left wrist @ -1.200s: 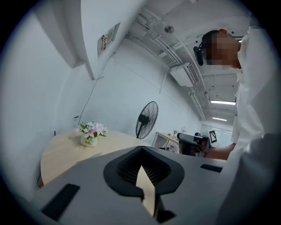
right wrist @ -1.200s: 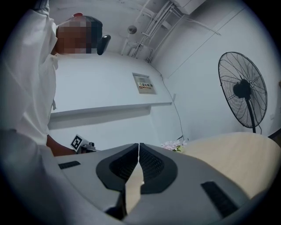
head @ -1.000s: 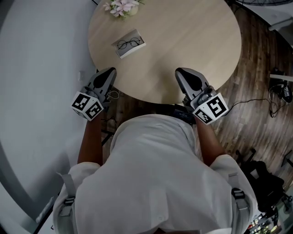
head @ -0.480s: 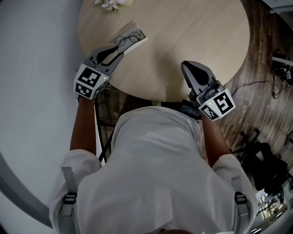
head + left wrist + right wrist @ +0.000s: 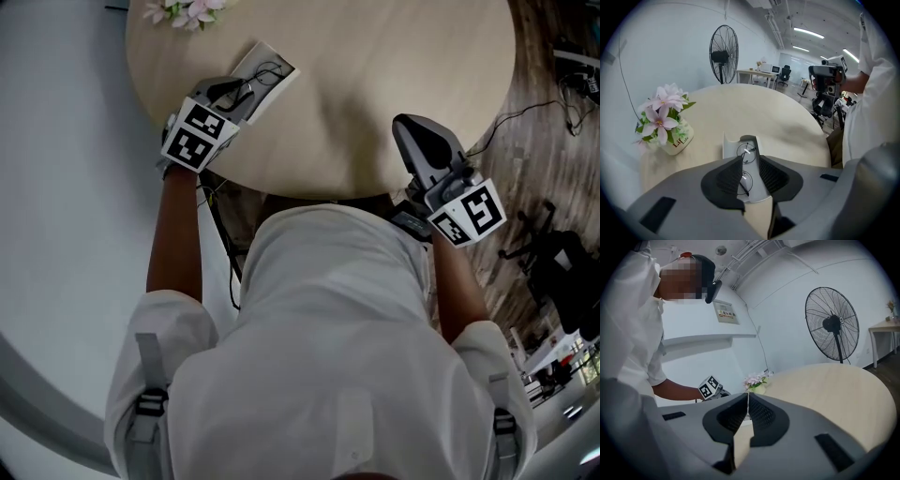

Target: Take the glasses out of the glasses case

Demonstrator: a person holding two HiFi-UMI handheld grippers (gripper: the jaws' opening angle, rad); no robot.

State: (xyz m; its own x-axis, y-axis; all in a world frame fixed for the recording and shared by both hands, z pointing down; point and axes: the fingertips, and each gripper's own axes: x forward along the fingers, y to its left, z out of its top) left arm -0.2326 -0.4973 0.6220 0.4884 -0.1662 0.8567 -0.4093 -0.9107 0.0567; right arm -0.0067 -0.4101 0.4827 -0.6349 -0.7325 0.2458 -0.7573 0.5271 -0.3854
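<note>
An open white glasses case (image 5: 273, 75) lies near the left edge of the round table (image 5: 375, 66), with thin black round glasses (image 5: 746, 153) in it. My left gripper (image 5: 235, 92) points steeply down over the case's near end. Its jaws are opening, and in the left gripper view (image 5: 750, 161) the glasses and the case's tray (image 5: 758, 187) show in the gap between the pads, which do not press on them. The case lid (image 5: 730, 144) stands behind. My right gripper (image 5: 411, 125) hovers at the table's near right edge with nothing in it, its jaws together (image 5: 748, 397).
A small white pot of pink flowers (image 5: 670, 129) stands on the table left of the case, also seen as flowers (image 5: 183, 11) at the far edge. A standing fan (image 5: 723, 51) is beyond the table. Cables and gear lie on the wooden floor (image 5: 553, 103) at right.
My left gripper has travelled from off the table's near edge forward and down onto the case. The right gripper has shifted slightly down and rightward.
</note>
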